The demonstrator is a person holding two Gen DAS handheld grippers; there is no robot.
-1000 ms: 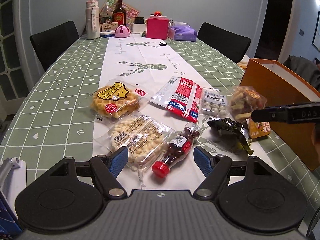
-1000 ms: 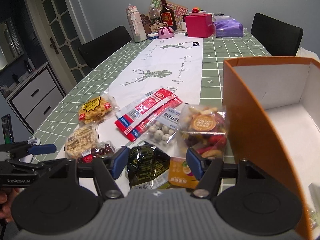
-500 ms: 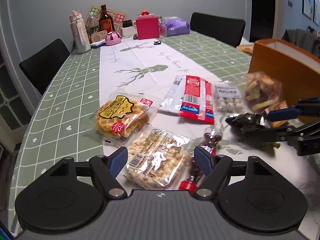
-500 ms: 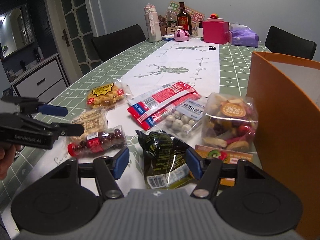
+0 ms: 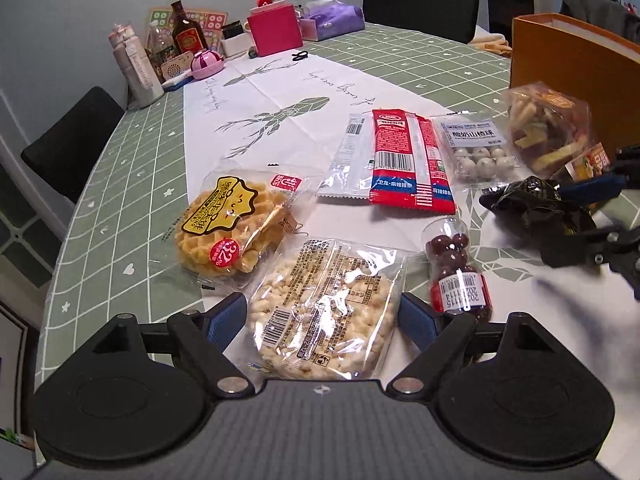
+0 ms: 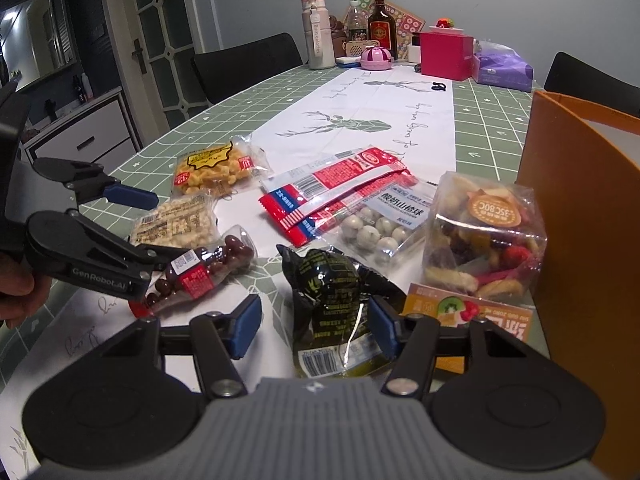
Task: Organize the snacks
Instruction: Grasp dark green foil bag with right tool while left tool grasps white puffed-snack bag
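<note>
Several snack packs lie on the table runner. My left gripper [image 5: 322,318] is open, its blue pads on either side of a clear pack of puffed rice bites [image 5: 324,308]. My right gripper [image 6: 314,326] is open around a dark green foil pack [image 6: 332,296]. Nearby lie a waffle pack [image 5: 228,228], a bottle of chocolate balls [image 5: 456,268], red stick packs [image 5: 400,160], white yoghurt balls [image 5: 476,152], a dried fruit bag [image 6: 484,232] and an orange card pack [image 6: 468,320]. An orange box [image 6: 580,200] stands at the right.
At the table's far end stand a pink box [image 5: 276,28], bottles [image 5: 186,32], a purple tissue pack [image 5: 334,18] and a pink case [image 5: 206,64]. Black chairs [image 5: 68,136] stand round the table. A white cabinet [image 6: 80,132] stands at the left.
Both grippers have moved down and forward: the left one now straddles the puffed rice pack, the right one straddles the dark green pack. No snack has moved.
</note>
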